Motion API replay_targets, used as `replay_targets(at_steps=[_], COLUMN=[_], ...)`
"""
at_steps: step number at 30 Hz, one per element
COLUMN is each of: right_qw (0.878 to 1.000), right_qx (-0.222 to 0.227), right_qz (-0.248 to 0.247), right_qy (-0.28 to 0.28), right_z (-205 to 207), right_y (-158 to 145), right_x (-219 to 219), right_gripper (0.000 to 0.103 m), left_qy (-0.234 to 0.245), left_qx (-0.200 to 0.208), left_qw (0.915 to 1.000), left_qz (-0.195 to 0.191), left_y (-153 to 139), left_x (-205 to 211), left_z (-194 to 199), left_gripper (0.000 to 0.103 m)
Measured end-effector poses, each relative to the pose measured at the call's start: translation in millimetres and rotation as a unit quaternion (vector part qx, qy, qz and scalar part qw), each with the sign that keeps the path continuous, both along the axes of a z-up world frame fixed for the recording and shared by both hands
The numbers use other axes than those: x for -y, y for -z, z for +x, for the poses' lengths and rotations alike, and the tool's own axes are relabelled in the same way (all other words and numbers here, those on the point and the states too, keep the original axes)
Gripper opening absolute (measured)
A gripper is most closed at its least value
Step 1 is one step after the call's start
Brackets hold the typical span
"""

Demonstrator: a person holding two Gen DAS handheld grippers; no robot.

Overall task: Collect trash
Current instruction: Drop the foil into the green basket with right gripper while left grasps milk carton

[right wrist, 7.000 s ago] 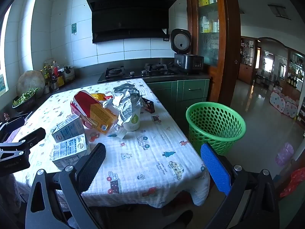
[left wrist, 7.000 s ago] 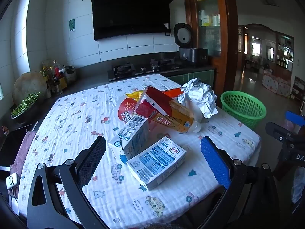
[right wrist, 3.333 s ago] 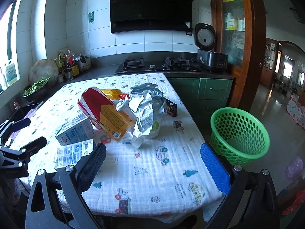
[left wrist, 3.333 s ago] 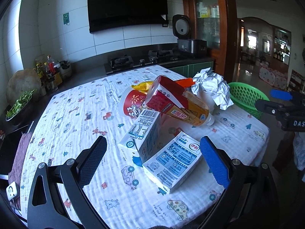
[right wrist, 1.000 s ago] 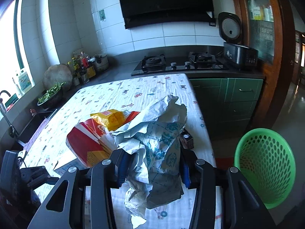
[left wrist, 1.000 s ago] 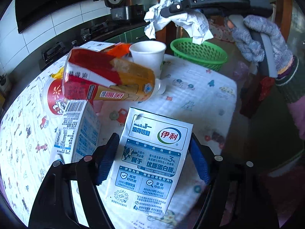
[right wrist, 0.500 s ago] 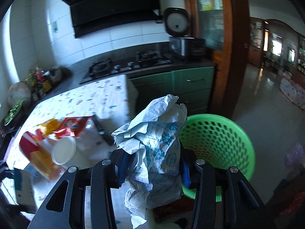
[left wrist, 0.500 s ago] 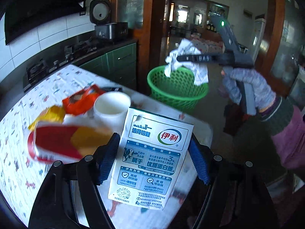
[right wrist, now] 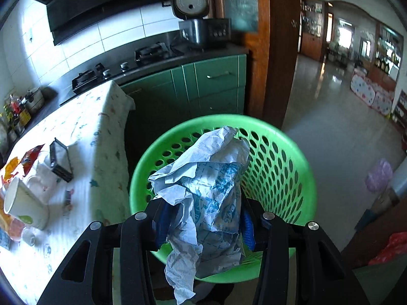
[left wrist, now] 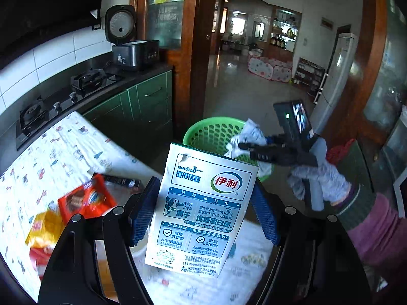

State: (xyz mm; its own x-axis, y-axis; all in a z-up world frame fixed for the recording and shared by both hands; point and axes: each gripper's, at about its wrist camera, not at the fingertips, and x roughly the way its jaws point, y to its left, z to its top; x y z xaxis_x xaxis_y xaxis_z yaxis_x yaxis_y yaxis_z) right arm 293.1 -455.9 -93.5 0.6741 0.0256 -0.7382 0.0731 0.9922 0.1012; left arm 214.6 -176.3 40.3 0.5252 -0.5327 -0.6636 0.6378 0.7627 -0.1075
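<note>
1. Right gripper [right wrist: 203, 225]: fingers closed on the crumpled paper [right wrist: 206, 193]. It is held over the mouth of the green basket [right wrist: 292, 178], which stands on the floor just beside the table [right wrist: 84, 172].
2. Left gripper [left wrist: 203, 213]: closed on the flattened milk carton [left wrist: 203, 218], blue pads [left wrist: 143, 213] pressing its two side edges. The carton stands upright, above the table's near edge and not yet over the basket [left wrist: 211, 132].
3. From the left camera the right gripper [left wrist: 244, 146] and its paper [left wrist: 250, 133] sit right at the basket rim.
4. Handling, paper: looks very light and soft, and it compresses. A loose tail hangs below the fingers and could snag the rim or a pad on release. Judgement: open fully and it should drop.
5. Handling, carton: light, flat, semi-stiff with a glossy coating, so probably a bit slippery. The edge-on grip can bow it or let it pivot. A hold nearer the middle or across the flat faces looks safer.
6. Left on the table: paper cup [right wrist: 24, 203], red snack wrapper [left wrist: 86, 200], yellow packet [left wrist: 44, 228], small dark box [right wrist: 61, 160]. All look light; the cup crushes easily, so grip it by the rim or low on the wall.
</note>
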Motion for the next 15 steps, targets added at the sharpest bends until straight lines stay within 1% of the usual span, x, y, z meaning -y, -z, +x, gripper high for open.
replay_targets(at_steps=[1,3,5,8,9,15], right_qw=[1.000,1.000,1.000,1.000,1.000,1.000], right_qx=[0.000,-0.002,-0.003,-0.001,0.001,0.013], right_qz=[0.003,0.007,0.011,0.015,0.014,0.004], right_qy=[0.001,0.008,0.011,0.012,0.013,0.018], right_z=[1,5,7,8,8,0], right_y=[3,7,10,13,12,8], right_x=[2,10,15,23,26,36], right_gripper=[0.055,0.057,0.066,0.071,0.074,0.075], left_qy=[0.001,0.000,0.003,0.009,0.008,0.008], left_qx=[-0.004,-0.007,-0.012,-0.023,-0.025,-0.054], left_qw=[1.0000,1.0000,0.9999,0.9997,0.9996,0.9985], left_qz=[-0.001,0.001,-0.002,-0.005,-0.004,-0.011], left_y=[-1,-2,-2,3,5,25], left_x=[7,19,32,55,63,105], left_z=[7,20,29,51,58,90], left_gripper=[0.070,0.070,0.070,0.070,0.070,0.070])
